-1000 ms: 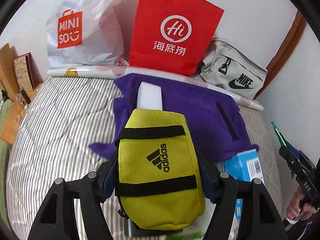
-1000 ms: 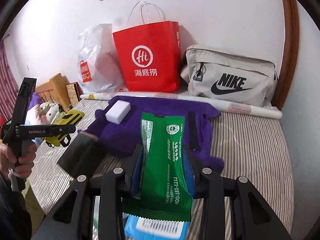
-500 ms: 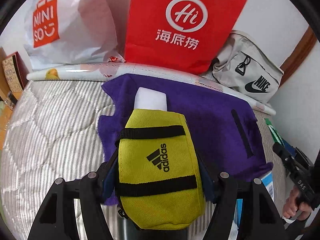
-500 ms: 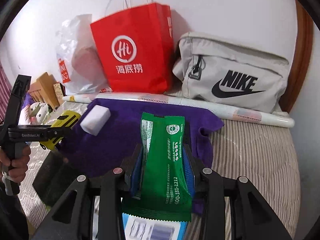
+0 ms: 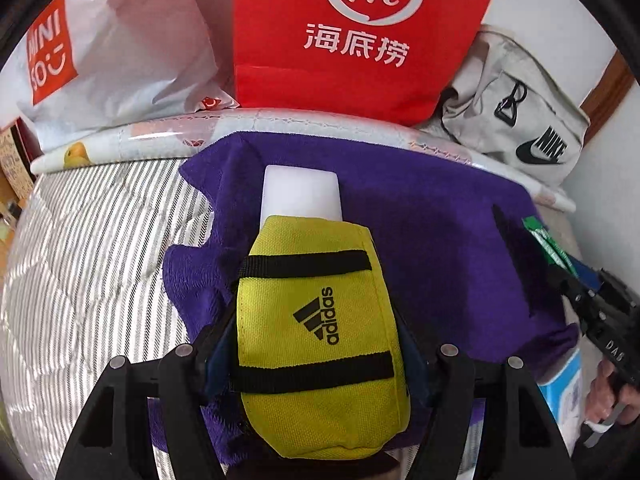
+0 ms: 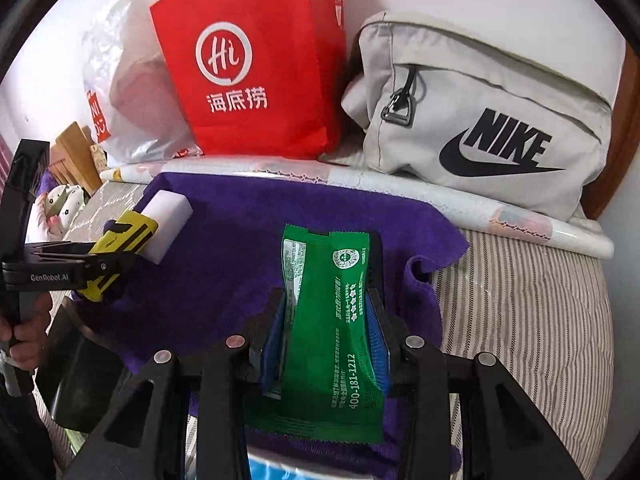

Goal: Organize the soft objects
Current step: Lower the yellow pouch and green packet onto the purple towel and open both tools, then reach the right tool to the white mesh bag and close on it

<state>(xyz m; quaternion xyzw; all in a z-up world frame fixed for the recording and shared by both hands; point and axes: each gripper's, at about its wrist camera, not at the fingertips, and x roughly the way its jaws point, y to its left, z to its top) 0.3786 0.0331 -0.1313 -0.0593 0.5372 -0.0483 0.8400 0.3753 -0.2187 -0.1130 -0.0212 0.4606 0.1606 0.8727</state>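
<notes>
Nearing purple towel [image 5: 432, 240], pouches still clamped

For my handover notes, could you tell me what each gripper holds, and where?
Left gripper: yellow pouch, clamped across its sides. Right gripper: green packet, gripped mid-length.

Red bag [image 5: 360, 40] top cut off, white block [image 5: 302, 192] part-hidden behind pouch [image 5: 320, 332]

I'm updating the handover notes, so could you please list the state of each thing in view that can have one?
left gripper: shut on the yellow pouch.
yellow pouch: held, closed.
right gripper: shut on the green packet.
green packet: held, sealed.
purple towel: spread flat, edges rumpled.
white sponge block: lying on the towel.
red paper bag: standing upright.
grey Nike bag: zipped shut.
</notes>
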